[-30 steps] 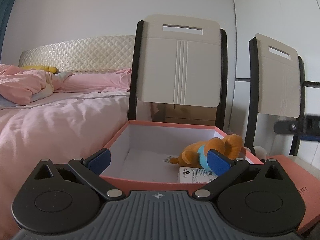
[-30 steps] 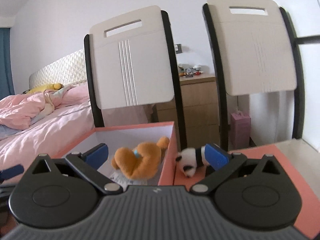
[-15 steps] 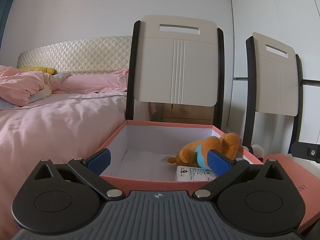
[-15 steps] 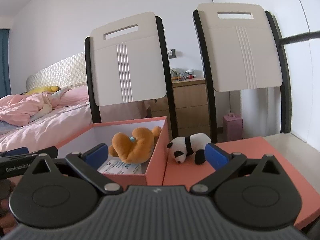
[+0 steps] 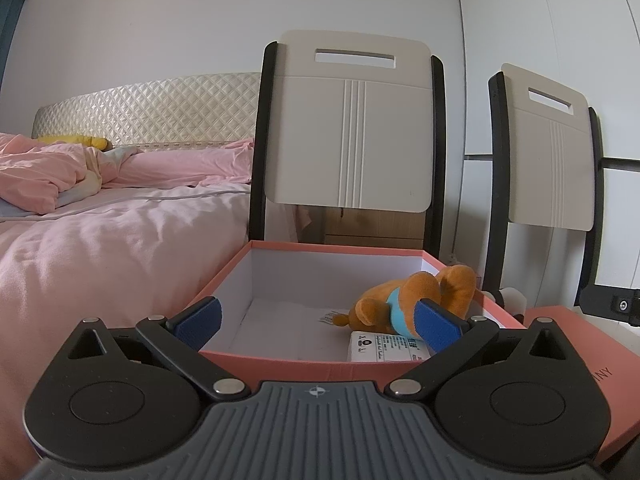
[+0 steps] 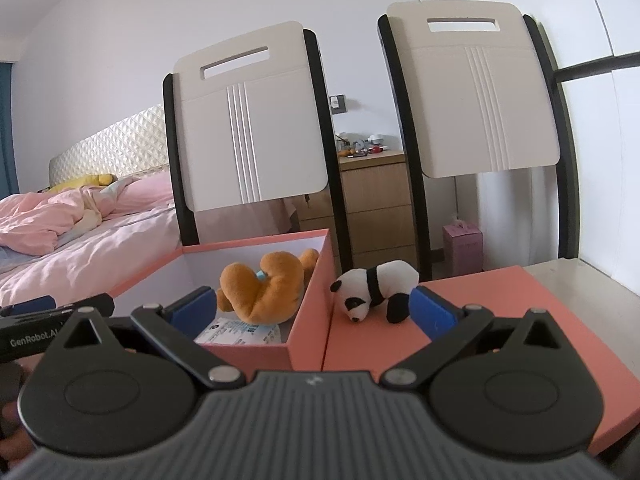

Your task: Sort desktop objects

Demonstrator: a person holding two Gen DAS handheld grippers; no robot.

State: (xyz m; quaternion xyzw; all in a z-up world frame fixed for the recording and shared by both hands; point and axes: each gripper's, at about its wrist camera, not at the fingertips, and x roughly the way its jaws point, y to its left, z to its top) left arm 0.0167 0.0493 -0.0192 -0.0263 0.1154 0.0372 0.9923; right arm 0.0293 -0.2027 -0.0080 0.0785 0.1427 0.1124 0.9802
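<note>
An open coral box (image 5: 280,356) (image 6: 308,288) with a white inside holds an orange plush toy (image 5: 416,292) (image 6: 264,284) and a white labelled packet (image 5: 384,346) (image 6: 244,330). A small panda plush (image 6: 376,290) lies on the coral box lid (image 6: 500,320), just right of the box. My left gripper (image 5: 316,324) is open and empty at the box's near edge. My right gripper (image 6: 314,306) is open and empty, set back from the panda, its right fingertip close beside it.
Two folding chairs (image 6: 252,120) (image 6: 480,92) stand behind the box. A bed with pink bedding (image 5: 100,240) lies to the left. A wooden nightstand (image 6: 376,208) and a small pink box (image 6: 462,248) are behind the chairs. The pale tabletop (image 6: 572,276) shows at right.
My right gripper has pulled back and shifted right, so the panda and the lid now show in full. The left gripper has hardly moved.
</note>
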